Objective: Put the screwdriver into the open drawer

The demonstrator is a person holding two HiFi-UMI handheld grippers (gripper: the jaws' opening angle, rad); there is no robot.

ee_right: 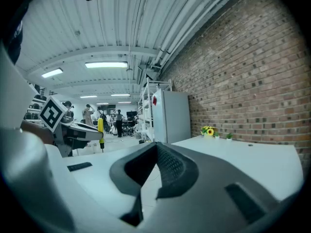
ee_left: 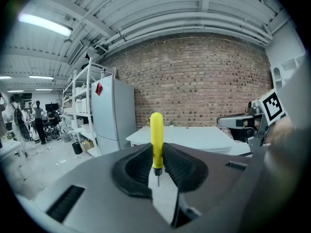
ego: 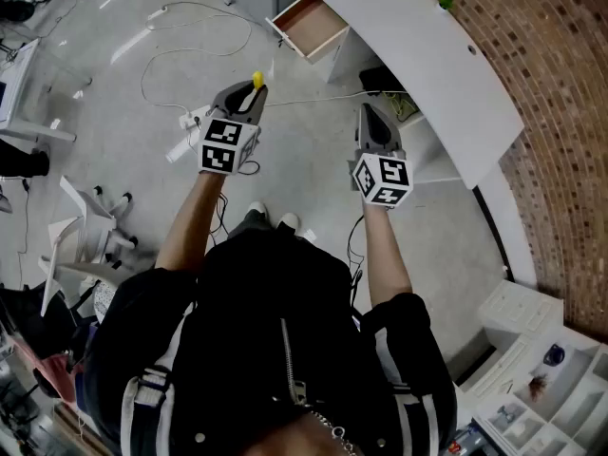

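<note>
Grey floor (ego: 114, 93) with loose white cables (ego: 190, 60) spreads under the person, and a red brick wall (ego: 560, 93) closes the right side. A long white counter (ego: 427, 65) runs along this wall. Under its far end an open drawer (ego: 309, 25) sticks out to the left and shows a wood-coloured inside.

The left tool (ee_left: 156, 155) is clamped on a yellow screwdriver (ee_left: 156, 135). The handle stands upright between the two black pads, and the short metal tip points down below them. In the head view this tool is held over the floor, nearer than the drawer and left of it, well apart from it. The right tool (ee_right: 156, 148) has its pads together at the tips, with nothing between them, and it is held just beside the counter's left edge.
</note>
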